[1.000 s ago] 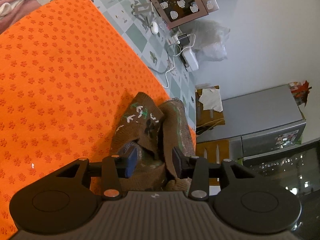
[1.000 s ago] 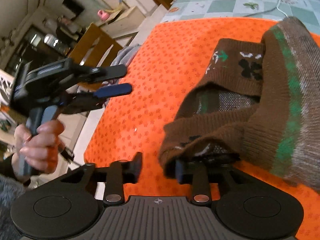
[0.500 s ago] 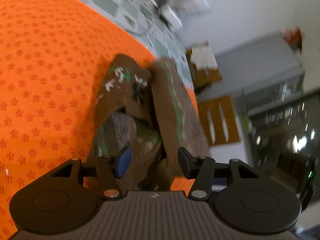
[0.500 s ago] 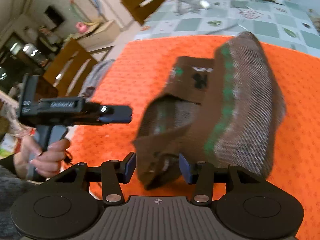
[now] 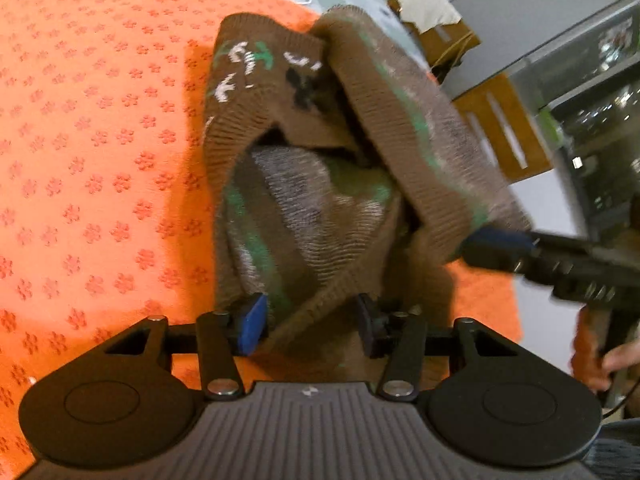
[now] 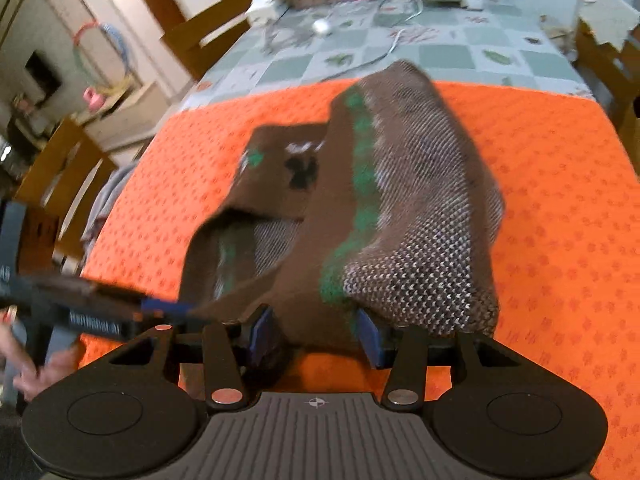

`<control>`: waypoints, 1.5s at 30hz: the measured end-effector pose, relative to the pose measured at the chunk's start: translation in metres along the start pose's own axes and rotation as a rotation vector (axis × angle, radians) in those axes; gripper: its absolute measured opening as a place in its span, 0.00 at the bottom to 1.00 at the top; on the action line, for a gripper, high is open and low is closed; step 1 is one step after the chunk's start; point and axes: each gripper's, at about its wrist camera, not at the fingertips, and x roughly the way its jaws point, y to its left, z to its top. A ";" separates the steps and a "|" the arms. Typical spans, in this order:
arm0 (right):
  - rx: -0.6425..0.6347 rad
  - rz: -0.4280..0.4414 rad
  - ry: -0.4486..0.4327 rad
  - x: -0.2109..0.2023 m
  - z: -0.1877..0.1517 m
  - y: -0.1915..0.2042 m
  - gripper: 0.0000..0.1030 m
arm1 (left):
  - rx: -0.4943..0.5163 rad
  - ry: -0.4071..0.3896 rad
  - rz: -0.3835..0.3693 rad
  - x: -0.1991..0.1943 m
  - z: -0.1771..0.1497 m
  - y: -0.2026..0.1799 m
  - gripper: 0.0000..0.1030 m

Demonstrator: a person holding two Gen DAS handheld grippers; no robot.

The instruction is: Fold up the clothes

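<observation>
The worktop (image 6: 460,44) runs up to the top of the right wrist view, covered in a checked cloth, and over the near part of it lies an orange mat (image 6: 560,200) with a small flower print, filling most of both views. In the middle of the mat sits the sweater (image 6: 400,200), brown knit with green and white pattern, bunched and partly folded over itself, its near edges lifted toward both cameras.

The right gripper (image 6: 316,332) is at the bottom centre of its own view, jaws narrow with a fold of the sweater's hem between the blue pads. In the left wrist view it (image 5: 500,246) comes in from the right edge, its tip against the sweater's raised edge.

The left gripper (image 5: 308,324) sits at the bottom centre of its view, jaws moderately apart with sweater fabric lying between them; I cannot tell whether they pinch it. From the right wrist view it (image 6: 160,308) enters at lower left, tip at the sweater's edge.

A white mouse (image 6: 322,26) and a cable (image 6: 396,44) lie on the checked cloth at the top.
</observation>
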 end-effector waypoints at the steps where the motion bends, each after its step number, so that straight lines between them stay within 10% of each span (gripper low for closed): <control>1: 0.004 -0.011 -0.003 0.002 0.000 -0.001 0.48 | 0.005 0.004 0.008 0.001 0.000 0.001 0.51; 11: -0.148 -0.159 -0.048 0.030 -0.019 0.035 0.68 | 0.019 -0.013 0.019 0.000 -0.004 0.001 0.51; 20: -0.126 -0.243 -0.098 0.025 -0.026 0.025 0.08 | 0.004 -0.039 0.039 0.000 -0.007 0.003 0.45; 27: -0.068 -0.306 -0.155 -0.018 -0.028 -0.006 0.07 | -0.085 -0.040 0.078 -0.001 -0.006 0.020 0.07; 45: 0.016 -0.507 -0.221 -0.124 0.012 -0.142 0.06 | -0.113 -0.079 0.181 -0.003 -0.005 0.010 0.06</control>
